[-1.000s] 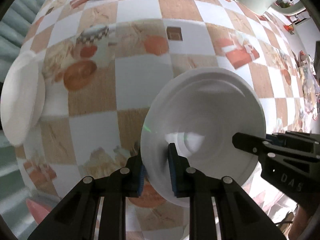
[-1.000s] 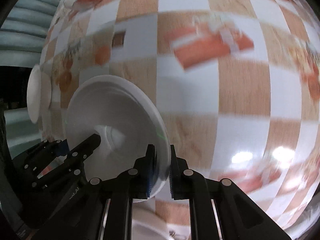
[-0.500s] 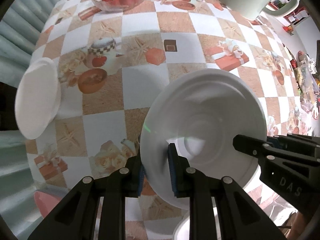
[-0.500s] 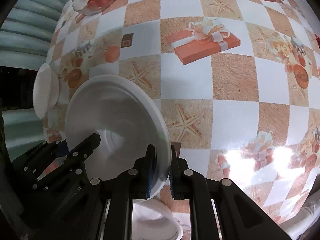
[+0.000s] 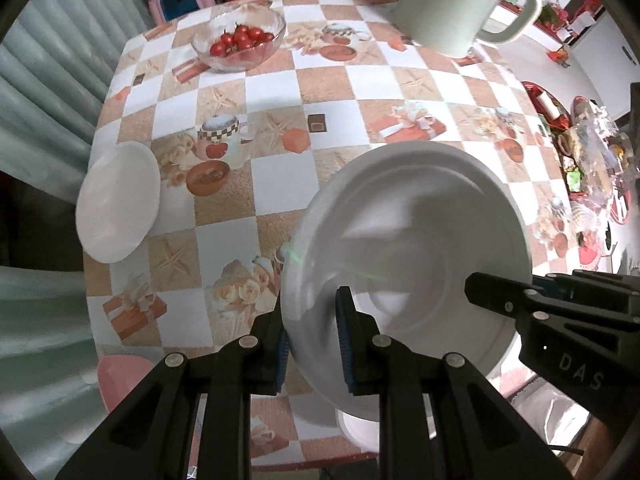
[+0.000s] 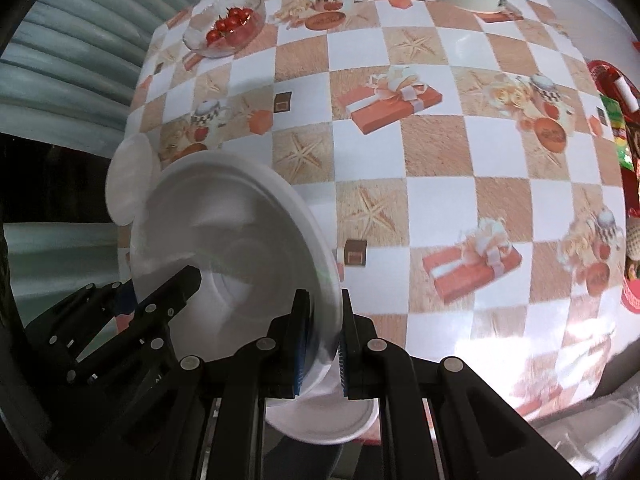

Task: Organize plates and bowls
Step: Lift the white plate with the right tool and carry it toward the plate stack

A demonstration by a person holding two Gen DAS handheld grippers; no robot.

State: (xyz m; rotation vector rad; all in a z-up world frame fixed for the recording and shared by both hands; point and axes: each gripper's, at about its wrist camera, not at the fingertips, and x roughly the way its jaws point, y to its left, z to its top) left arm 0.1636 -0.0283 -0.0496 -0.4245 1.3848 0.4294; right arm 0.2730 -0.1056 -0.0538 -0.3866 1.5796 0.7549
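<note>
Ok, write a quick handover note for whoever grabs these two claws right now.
Left claw: shut on the white plate, at its left rim.
Right claw: shut on the same plate, opposite rim; plate held tilted above the table.
Second white plate lies at the table's left edge; a white bowl sits below the held plate.
Done: plate lifted.
Left: set it down and stack; keep both grips firm.

plate [image 5: 404, 240]: smooth white, soft matt sheen, looks like foam or plastic | gripper fingers [image 5: 264, 344]: matt black plastic, ribbed blue pads | tablecloth [image 5: 272, 176]: glossy printed oilcloth, glare at 5 o'clock in right view | tomato bowl [image 5: 238, 44] at 11 o'clock: clear glass | jug [image 5: 452, 4]: smooth pale plastic
</note>
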